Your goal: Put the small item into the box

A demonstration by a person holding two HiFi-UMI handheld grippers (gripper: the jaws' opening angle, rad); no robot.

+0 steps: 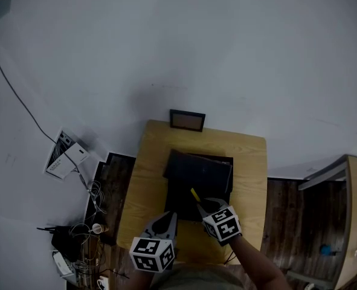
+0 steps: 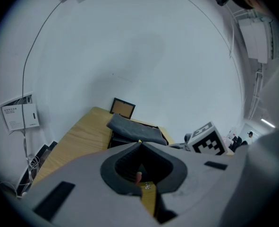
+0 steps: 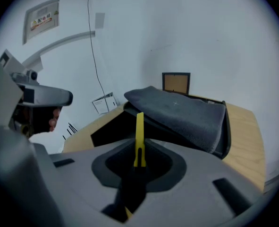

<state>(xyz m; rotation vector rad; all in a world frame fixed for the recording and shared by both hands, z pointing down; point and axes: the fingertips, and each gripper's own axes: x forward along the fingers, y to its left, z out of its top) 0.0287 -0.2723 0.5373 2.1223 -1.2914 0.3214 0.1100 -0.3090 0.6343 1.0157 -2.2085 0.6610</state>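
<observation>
A black box (image 1: 197,193) stands on the wooden table (image 1: 250,162), with a dark grey lid (image 1: 199,169) lying askew over its far part. My right gripper (image 1: 201,205) is shut on a thin yellow item (image 1: 195,194), which hangs over the box's near, uncovered part. In the right gripper view the yellow item (image 3: 139,129) sticks up from between the jaws of my right gripper (image 3: 139,150), in front of the lid (image 3: 181,110). My left gripper (image 1: 171,215) is at the box's near left corner, shut and with nothing in it; its tips (image 2: 140,144) meet.
A small dark picture frame (image 1: 187,120) leans at the table's far edge. On the floor to the left are a white carton (image 1: 66,153) and tangled cables (image 1: 84,234). A wooden cabinet (image 1: 353,222) stands at the right. A grey wall rises behind the table.
</observation>
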